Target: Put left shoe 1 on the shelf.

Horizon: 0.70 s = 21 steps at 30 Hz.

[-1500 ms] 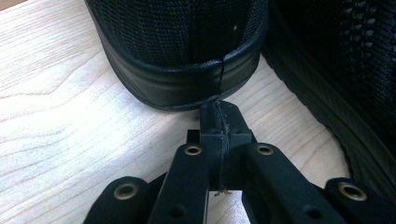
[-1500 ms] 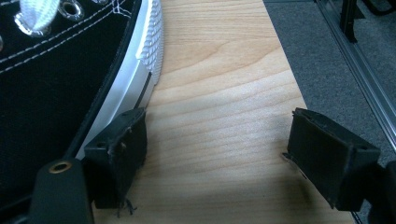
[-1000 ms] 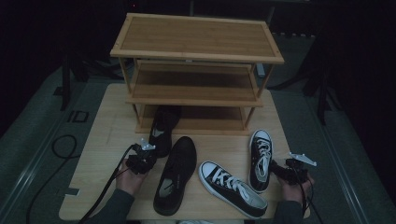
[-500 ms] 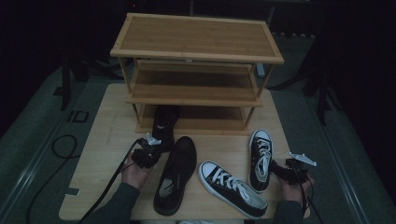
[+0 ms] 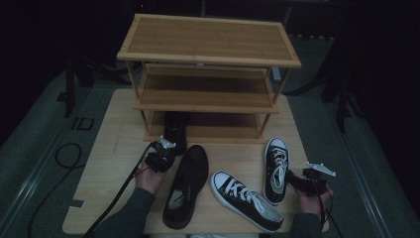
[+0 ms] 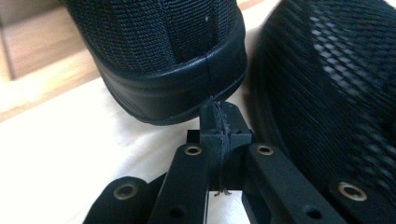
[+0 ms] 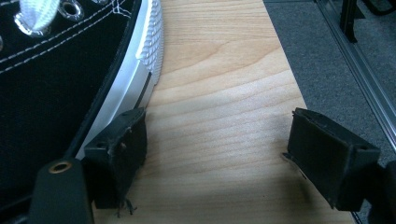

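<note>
Left hand-held gripper (image 6: pixel 219 122) clenched empty behind black shoe (image 5: pixel 175 130), toe hidden under rack (image 5: pixel 208 64); right (image 7: pixel 215 154) released.

pale wooden table (image 5: pixel 114 148), bearing a three-tier bamboo rack (image 5: pixel 208 54) at the back; one black shoe (image 5: pixel 176 130) tucked onto the lowest shelf, another (image 5: pixel 185 188) lying in front, two black-and-white sneakers (image 5: pixel 245 201) (image 5: pixel 276 168) beside it on the right.
</note>
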Motion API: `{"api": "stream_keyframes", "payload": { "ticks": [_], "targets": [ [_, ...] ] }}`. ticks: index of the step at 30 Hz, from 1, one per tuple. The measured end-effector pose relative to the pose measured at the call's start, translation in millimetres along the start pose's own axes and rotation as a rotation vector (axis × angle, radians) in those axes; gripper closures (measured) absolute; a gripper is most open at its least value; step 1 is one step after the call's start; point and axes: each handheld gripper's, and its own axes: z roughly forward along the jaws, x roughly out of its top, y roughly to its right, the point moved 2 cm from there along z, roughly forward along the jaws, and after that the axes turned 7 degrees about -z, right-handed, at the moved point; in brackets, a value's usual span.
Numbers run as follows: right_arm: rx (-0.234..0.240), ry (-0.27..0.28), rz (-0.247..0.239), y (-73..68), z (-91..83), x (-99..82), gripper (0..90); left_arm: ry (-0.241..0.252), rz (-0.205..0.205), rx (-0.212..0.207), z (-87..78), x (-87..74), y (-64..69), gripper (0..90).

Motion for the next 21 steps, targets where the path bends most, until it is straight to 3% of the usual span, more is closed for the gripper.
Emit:
{"api": "stream_keyframes", "payload": {
  "ticks": [4,21],
  "targets": [
    [0.0,0.0,0.0,0.0,0.1,0.1,19.6,0.001,-0.022,0.011,7.5,8.5,-5.4,89.8],
    [0.0,-0.001,0.0,0.1,0.3,0.3,19.6,-0.005,-0.025,0.015,25.3,27.5,-13.3,89.3]
  ]
}}
